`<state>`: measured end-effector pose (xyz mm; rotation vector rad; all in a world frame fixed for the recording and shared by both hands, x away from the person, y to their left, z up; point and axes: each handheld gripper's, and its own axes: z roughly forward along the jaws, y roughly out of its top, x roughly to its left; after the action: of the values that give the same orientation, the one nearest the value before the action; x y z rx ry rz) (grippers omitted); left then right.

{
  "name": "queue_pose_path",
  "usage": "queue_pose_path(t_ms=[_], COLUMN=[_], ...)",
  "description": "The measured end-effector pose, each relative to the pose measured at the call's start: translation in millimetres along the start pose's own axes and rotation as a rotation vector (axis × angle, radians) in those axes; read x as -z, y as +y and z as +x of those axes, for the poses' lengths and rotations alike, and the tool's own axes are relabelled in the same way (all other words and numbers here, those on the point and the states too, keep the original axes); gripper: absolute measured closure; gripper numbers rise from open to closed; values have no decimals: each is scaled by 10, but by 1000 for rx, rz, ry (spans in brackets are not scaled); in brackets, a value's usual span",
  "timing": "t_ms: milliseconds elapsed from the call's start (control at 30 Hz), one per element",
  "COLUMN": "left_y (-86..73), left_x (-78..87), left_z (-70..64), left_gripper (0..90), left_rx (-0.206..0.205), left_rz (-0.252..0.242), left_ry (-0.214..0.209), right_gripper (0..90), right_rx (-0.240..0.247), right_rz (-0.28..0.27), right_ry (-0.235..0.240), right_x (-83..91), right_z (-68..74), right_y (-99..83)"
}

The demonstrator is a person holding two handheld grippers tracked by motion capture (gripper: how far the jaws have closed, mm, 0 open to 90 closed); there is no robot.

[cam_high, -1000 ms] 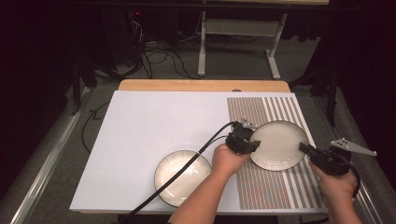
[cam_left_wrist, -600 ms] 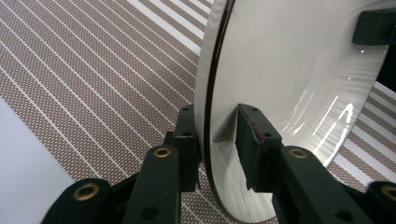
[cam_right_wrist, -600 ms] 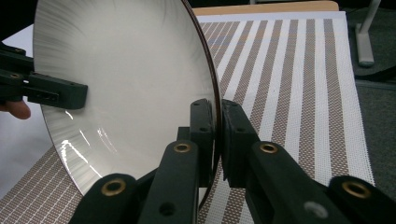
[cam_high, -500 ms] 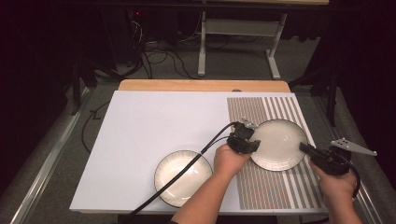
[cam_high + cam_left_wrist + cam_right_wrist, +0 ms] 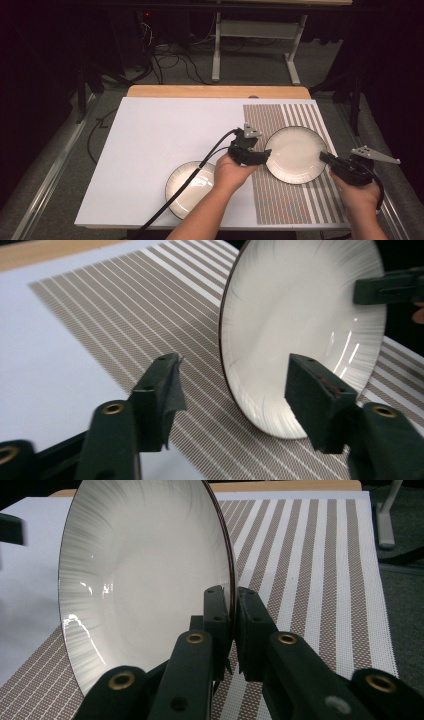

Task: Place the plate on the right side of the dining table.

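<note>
- In the high view, a white worktop (image 5: 165, 145) was seen with a striped placemat (image 5: 295, 200) laid over its right part, and a strip of bare wood (image 5: 215, 91) was visible along the far edge.
- A dark-rimmed white plate (image 5: 296, 154) was located on the placemat, and a second plate (image 5: 187, 192) lay on the white surface near the front edge, crossed by the black cable (image 5: 175, 200) trailing from the left gripper.
- The left gripper (image 5: 265, 153) was held just beside the left rim of the plate on the placemat, while the right gripper (image 5: 324, 157) was placed at that plate's right rim.
- In the left gripper view, the left gripper (image 5: 235, 385) was shown with its jaws spread wide and nothing between them; the near rim of the plate (image 5: 300, 325) was seen beyond them, closer to the right jaw.
- The far rim of the plate was seen pinched by the tip of the right gripper (image 5: 357, 290) at the upper right of that view.
- In the right gripper view, the right gripper (image 5: 234, 605) was closed tightly on the rim of the plate (image 5: 145, 580), with one jaw on either face of it.
- The plate appeared raised on that side above the placemat (image 5: 320, 580); whether its opposite edge touched the mat could not be told.
</note>
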<state>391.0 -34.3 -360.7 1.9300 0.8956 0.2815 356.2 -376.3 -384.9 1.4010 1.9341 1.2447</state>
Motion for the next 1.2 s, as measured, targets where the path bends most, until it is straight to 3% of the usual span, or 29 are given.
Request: queue_pose_path(t_ms=[100,133,167,200,267,367,400,433,467,567,667,700,733,900,1000,1100,1133,1200], left_y=[-26,-43,-43,-82,-138,-196,-272,-272,-374,-461,-668,-668,-773,-959,-1117,-1215,-1335,-1422], left_x=[218,377,377,559,754,899,1055,1055,1219,1339,1590,1590,1720,1930,2068,2104,2109,2109], left_z=[55,115,115,198,304,391,487,487,596,674,826,826,868,919,988,1043,1100,1134], left_gripper=[325,281,268,250,221,180,164,159,154,115,54,30,11,0,0,0,0,0], left_rx=[-3,-8,-8,-7,2,-2,2,2,16,27,37,37,46,38,10,19,41,46], left_rz=[-42,-60,-60,-84,-103,-116,-129,-129,-149,-162,-175,-175,-194,-229,-244,-253,-254,-249], left_ry=[11,14,14,35,54,71,97,97,120,137,183,183,195,221,248,251,245,246], right_gripper=[864,865,864,864,862,857,855,854,852,847,837,837,832,830,824,818,817,816], right_rx=[-8,-7,-14,-10,-12,-17,-24,-21,-30,-34,-40,-40,-45,-55,-58,-64,-64,-67], right_rz=[12,18,22,25,28,43,49,51,55,68,86,86,96,102,107,119,120,123], right_ry=[-5,-6,-8,-10,-13,-22,-25,-24,-28,-33,-48,-48,-54,-61,-70,-77,-79,-80], right_x=[-24,-34,-37,-44,-57,-77,-85,-92,-99,-114,-151,-151,-168,-203,-223,-243,-254,-258], right_z=[-14,-18,-13,-15,-17,-29,-34,-43,-46,-59,-75,-75,-81,-88,-90,-101,-109,-112], right_y=[11,23,28,34,40,45,43,43,42,40,37,37,37,40,42,37,36,36])
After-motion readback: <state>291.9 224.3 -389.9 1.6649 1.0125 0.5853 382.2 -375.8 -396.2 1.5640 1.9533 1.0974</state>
